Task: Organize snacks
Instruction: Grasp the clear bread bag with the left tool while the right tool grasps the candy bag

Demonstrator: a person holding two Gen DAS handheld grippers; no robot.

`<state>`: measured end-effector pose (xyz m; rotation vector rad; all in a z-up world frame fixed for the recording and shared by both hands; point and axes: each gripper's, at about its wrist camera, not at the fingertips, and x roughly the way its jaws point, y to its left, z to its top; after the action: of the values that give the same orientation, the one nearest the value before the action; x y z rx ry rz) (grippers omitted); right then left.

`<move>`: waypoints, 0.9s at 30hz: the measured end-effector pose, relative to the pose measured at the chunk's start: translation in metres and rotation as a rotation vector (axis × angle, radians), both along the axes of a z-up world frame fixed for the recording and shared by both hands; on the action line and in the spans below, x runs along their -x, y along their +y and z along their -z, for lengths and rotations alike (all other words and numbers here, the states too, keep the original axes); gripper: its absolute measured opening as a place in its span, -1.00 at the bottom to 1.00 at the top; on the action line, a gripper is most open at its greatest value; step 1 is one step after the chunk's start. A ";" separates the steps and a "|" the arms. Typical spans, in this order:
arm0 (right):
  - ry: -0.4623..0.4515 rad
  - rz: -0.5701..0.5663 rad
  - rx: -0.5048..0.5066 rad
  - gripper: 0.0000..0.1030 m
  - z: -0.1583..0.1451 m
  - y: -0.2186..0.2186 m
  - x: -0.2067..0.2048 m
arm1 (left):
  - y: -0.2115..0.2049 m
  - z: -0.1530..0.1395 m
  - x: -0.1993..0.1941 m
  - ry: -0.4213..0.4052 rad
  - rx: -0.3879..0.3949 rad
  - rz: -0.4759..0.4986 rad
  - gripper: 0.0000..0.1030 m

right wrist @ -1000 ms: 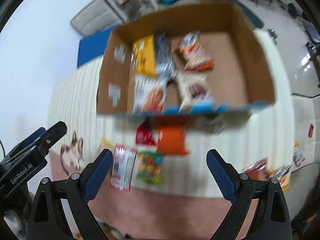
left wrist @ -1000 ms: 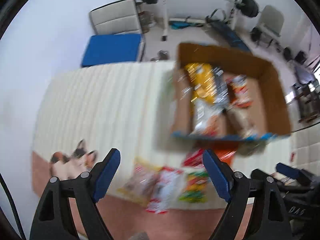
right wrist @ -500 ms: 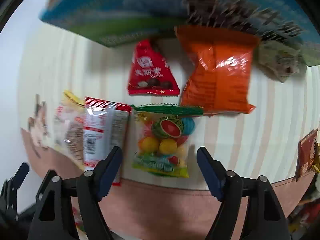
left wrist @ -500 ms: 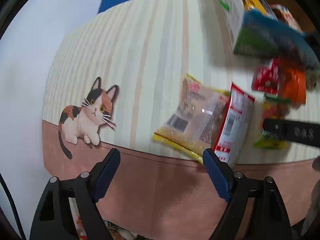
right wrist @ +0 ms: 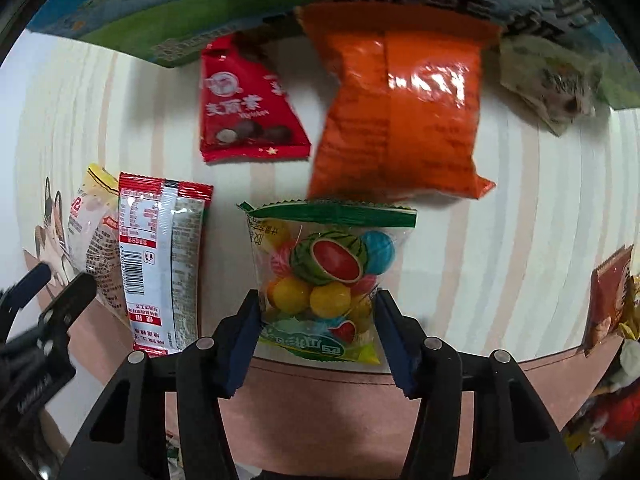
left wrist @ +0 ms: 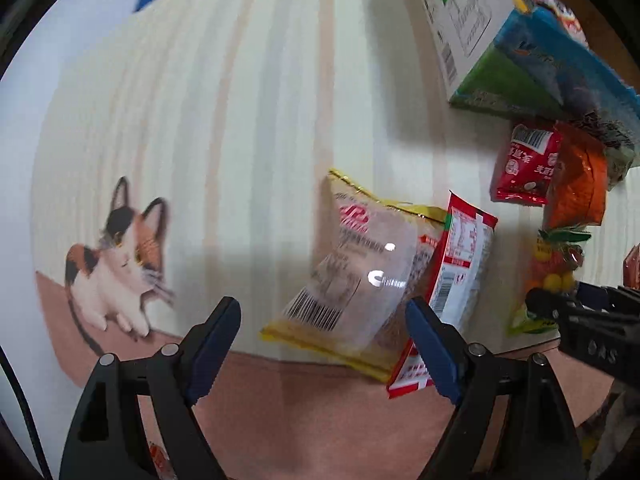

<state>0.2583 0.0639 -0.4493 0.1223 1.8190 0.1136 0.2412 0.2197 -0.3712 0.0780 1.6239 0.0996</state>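
Observation:
Snack packets lie on a striped mat in front of a cardboard box (left wrist: 532,60). My right gripper (right wrist: 318,322) is open, its fingers on either side of the lower half of a fruit candy bag (right wrist: 326,276). My left gripper (left wrist: 324,332) is open, low over a clear yellow-edged packet (left wrist: 356,276) that overlaps a red and white packet (left wrist: 460,276). A red chocolate packet (right wrist: 248,104) and an orange packet (right wrist: 400,112) lie against the box (right wrist: 200,4). The right gripper also shows in the left wrist view (left wrist: 560,304).
The mat has a calico cat picture (left wrist: 116,256) at the left and a brown border (right wrist: 360,400) along the near edge. More packets (right wrist: 608,300) lie at the far right. A crumpled pale packet (right wrist: 548,80) sits by the box.
Both grippers dropped from high above the box to just over the mat. The right fingers narrowed around the candy bag; the left moved closer to the clear packet.

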 end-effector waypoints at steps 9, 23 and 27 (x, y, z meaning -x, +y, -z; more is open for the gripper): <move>0.035 0.009 -0.007 0.16 0.011 -0.012 -0.005 | -0.005 0.040 -0.022 0.104 0.046 0.008 0.64; -0.004 -0.015 -0.009 0.03 0.005 -0.004 -0.024 | -0.001 0.025 -0.013 0.044 0.089 -0.142 -0.02; -0.008 -0.005 -0.035 0.01 0.001 -0.010 -0.016 | 0.001 0.013 0.005 0.020 0.093 -0.171 -0.04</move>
<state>0.2742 0.0535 -0.4500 0.1418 1.8097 0.1492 0.2367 0.2207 -0.3846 -0.1321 1.6512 0.1554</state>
